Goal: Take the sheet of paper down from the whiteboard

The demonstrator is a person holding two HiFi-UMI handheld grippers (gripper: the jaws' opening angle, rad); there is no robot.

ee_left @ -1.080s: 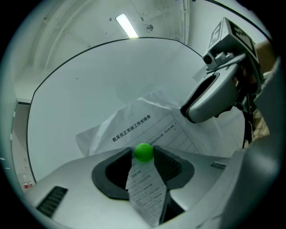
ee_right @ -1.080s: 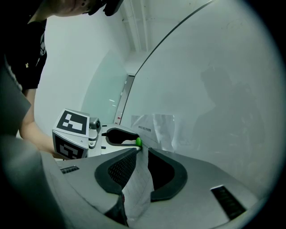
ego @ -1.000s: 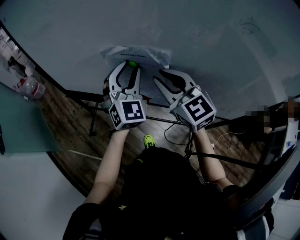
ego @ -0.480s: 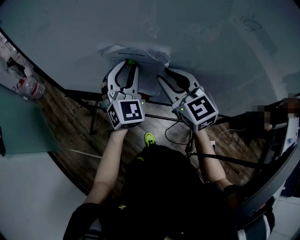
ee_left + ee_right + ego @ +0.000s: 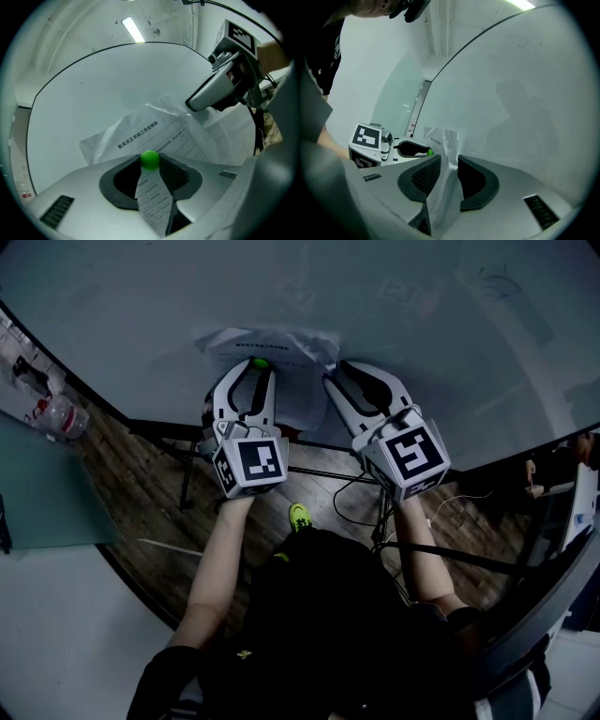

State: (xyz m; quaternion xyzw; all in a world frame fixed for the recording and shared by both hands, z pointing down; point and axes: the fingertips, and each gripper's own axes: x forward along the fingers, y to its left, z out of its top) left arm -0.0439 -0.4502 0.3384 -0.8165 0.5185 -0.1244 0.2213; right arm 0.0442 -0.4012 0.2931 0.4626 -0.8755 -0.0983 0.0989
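Green magnet [image 5: 150,160] is gripped by the just-closed left claw [image 5: 259,367], apparently to free the paper [image 5: 140,136], whose edge is straddled by the just-opened, wide right claw [image 5: 449,159].

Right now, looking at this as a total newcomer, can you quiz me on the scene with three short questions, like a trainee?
1. Pick one: what sits between the jaw tips of the left gripper? A, a green magnet; B, a red pen; C, a coin.
2. True or false: the sheet of paper is fully off the whiteboard.
3. Fill in: the jaws of the right gripper stand ____ with the paper's edge between them.
Key: 1 A; those jaws have just been closing and pinch it. 2 false; the magnet holds it on the board. 3 open; they have just been opening, pads not pressing.
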